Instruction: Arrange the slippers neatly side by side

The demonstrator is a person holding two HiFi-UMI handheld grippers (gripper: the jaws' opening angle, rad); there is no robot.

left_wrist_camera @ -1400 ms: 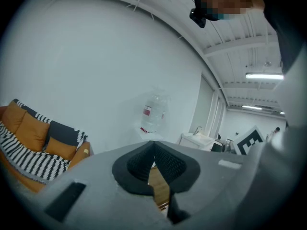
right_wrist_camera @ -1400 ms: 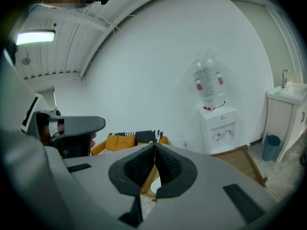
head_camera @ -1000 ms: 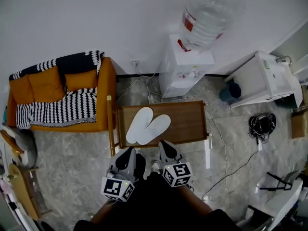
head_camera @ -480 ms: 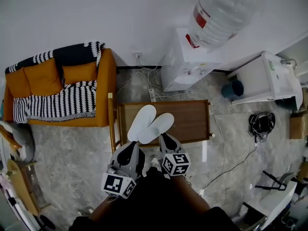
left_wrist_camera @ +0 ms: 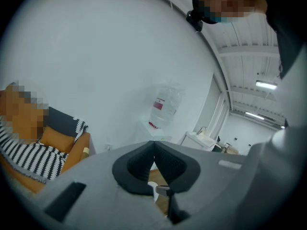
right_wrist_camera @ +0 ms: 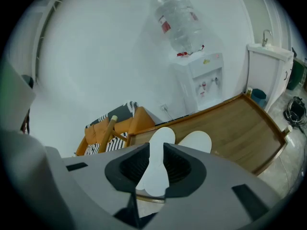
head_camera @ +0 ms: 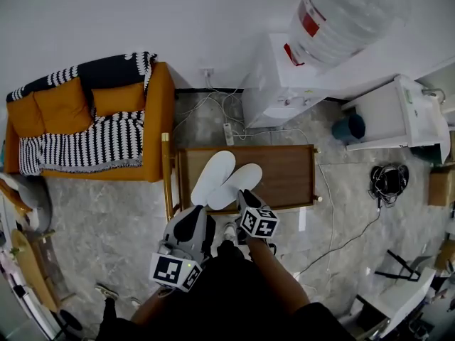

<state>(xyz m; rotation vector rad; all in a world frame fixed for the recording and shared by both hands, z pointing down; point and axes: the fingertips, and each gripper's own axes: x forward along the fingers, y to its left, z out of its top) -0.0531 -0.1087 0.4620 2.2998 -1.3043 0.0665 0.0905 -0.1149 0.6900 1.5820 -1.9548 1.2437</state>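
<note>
Two white slippers lie on the low wooden table (head_camera: 284, 177), splayed in a V with their heels overlapping. The left slipper (head_camera: 215, 175) points up-left and the right slipper (head_camera: 237, 184) lies across its heel. My right gripper (head_camera: 242, 195) hangs at the table's near edge, right by the heels. Its jaws have just been opening and stand apart. In the right gripper view the left slipper (right_wrist_camera: 158, 150) shows through that gap, untouched by the pads, with the right slipper (right_wrist_camera: 195, 141) beside it. My left gripper (head_camera: 193, 217) hovers short of the table, its pads (left_wrist_camera: 163, 163) meeting, empty.
An orange sofa (head_camera: 92, 112) with a striped blanket stands left of the table. Behind the table is a water dispenser (head_camera: 284, 91) with a big bottle (head_camera: 345, 16). A white cabinet (head_camera: 394, 116) and a coil of cable (head_camera: 388, 183) are at the right.
My right gripper has dropped and moved forward to the slippers' heels, and its cube has rolled. The left gripper has shifted only slightly. The slippers lie as before.
</note>
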